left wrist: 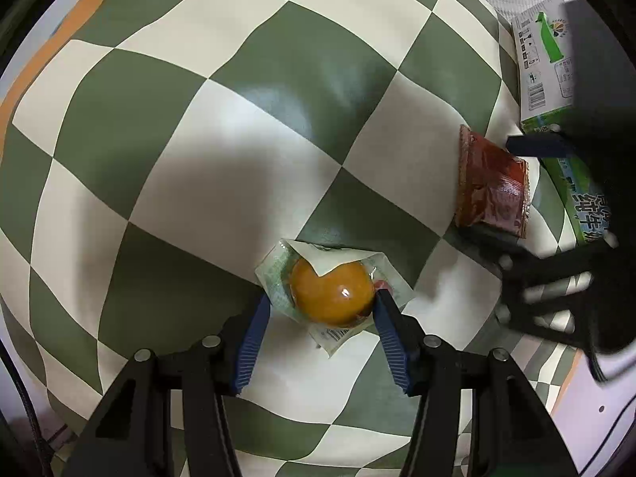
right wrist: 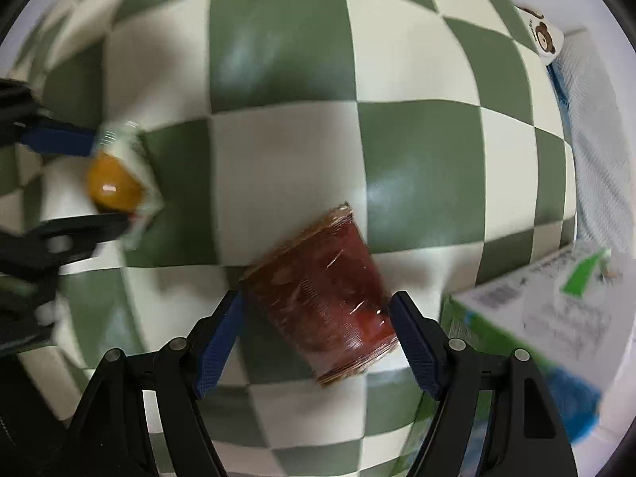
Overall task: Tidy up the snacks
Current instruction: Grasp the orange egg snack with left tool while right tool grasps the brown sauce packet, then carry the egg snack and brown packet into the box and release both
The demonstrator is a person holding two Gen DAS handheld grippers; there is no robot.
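A round orange snack in a clear packet (left wrist: 332, 294) lies on the green-and-cream checked cloth (left wrist: 238, 119). My left gripper (left wrist: 320, 304) points down and is shut on it, with a blue pad against each side. In the right wrist view the same orange snack (right wrist: 113, 187) shows at the left, between those fingers. A dark red flat snack packet (right wrist: 326, 298) lies flat on the cloth. My right gripper (right wrist: 316, 302) straddles it, with its fingertips (right wrist: 397, 310) close beside the packet's edges and not visibly pressing. That view is blurred. The red packet (left wrist: 493, 187) also shows at the right of the left wrist view.
A green-and-white milk carton box (left wrist: 544, 67) lies at the cloth's right side, just past the red packet, and shows as the box (right wrist: 548, 310) in the right wrist view. A small white item with a bear print (right wrist: 544, 37) and a pale woven cloth (right wrist: 596, 139) sit beyond the edge.
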